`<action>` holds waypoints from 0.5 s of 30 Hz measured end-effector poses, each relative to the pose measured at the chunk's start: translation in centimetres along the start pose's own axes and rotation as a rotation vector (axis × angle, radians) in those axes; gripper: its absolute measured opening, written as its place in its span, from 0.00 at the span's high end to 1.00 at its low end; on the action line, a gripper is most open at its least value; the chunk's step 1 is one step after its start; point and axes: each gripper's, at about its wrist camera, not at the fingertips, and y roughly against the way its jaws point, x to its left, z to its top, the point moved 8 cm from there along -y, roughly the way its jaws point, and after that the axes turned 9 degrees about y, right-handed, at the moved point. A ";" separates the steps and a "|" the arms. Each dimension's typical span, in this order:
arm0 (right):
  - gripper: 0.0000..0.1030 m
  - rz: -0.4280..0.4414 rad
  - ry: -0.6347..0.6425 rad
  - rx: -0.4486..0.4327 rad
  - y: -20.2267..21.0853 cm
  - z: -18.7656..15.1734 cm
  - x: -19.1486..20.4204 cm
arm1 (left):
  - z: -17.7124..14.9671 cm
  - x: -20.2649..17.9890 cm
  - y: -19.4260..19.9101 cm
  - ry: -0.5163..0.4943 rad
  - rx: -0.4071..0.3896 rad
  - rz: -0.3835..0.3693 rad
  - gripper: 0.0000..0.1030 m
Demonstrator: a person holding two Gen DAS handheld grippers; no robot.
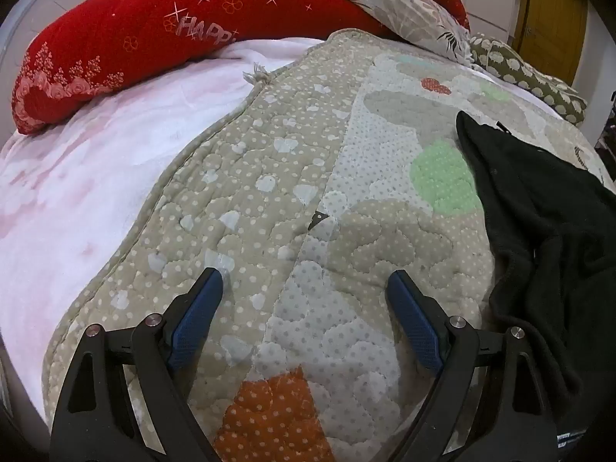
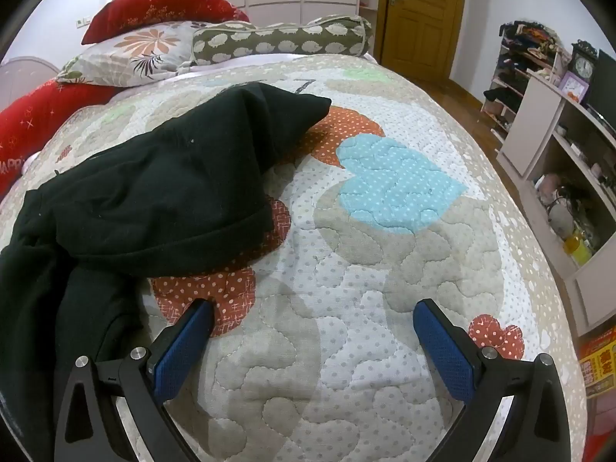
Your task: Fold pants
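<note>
While both grippers hover over the bed, the black pants [image 2: 154, 181] lie bunched on the patchwork quilt [image 2: 346, 269], partly doubled over. Left gripper [image 1: 304, 281] has its blue fingers [image 1: 196, 315] spread wide, empty, with the pants off to its right. Right gripper [image 2: 313, 310] is likewise spread and empty, pants just to its left. Red pillows [image 1: 134, 38] sit at the head.

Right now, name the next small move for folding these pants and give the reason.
Probably bring the right gripper left to the black pants and take hold of the near edge. Both it and the left gripper are open and empty over the quilt, and the pants lie crumpled, not spread flat, so they likely need straightening before any fold.
</note>
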 end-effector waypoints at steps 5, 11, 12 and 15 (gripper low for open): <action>0.00 0.077 0.010 -0.002 2.9 -2.5 0.2 | -0.8 0.5 2.6 0.007 -0.012 0.004 0.15; 0.00 0.133 -0.025 -0.035 6.4 -3.8 1.1 | -0.9 -1.1 8.5 0.024 -0.071 -0.050 0.15; 0.00 0.149 -0.024 -0.053 7.1 -3.7 1.6 | -0.9 -1.7 9.4 0.029 -0.071 -0.085 0.15; 0.00 0.215 -0.034 -0.086 8.6 -4.0 2.3 | -1.6 -4.4 11.4 0.004 -0.069 -0.156 0.15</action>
